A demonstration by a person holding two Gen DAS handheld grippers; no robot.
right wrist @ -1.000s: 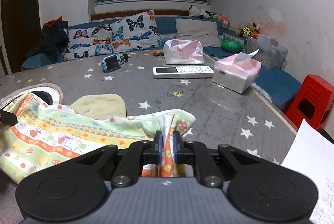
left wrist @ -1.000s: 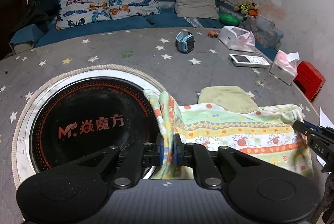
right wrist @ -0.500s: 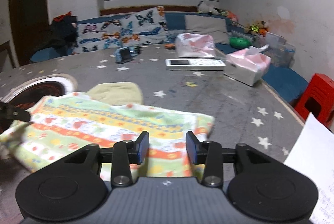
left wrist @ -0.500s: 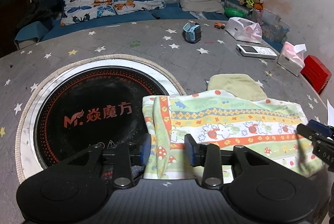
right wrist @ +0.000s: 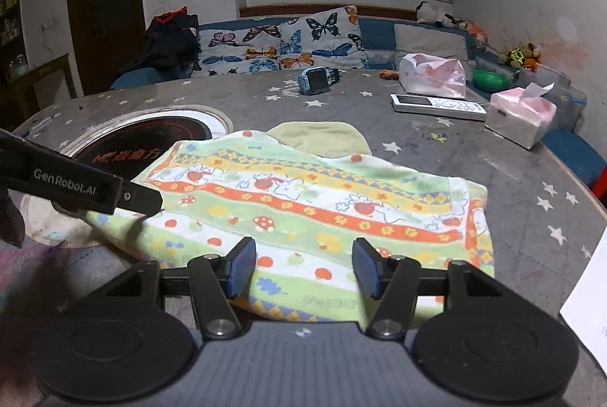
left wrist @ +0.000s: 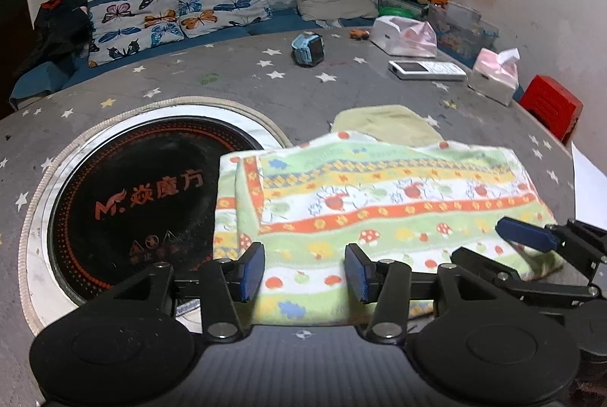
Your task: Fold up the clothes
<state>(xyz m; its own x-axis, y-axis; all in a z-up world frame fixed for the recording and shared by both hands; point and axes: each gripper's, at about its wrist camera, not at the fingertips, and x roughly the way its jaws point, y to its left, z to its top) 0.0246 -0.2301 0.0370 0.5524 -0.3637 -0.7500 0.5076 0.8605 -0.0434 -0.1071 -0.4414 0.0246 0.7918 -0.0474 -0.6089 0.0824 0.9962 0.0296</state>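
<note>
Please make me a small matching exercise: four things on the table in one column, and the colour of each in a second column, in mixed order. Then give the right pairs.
Things:
1. watch
2. remote control
3. small cloth behind the striped towel
4. tissue pack nearest the table edge

Colours:
A. pale yellow-green
B. pink and white
C. light blue
D. white

Right pairs: 1-C, 2-D, 3-A, 4-B
</note>
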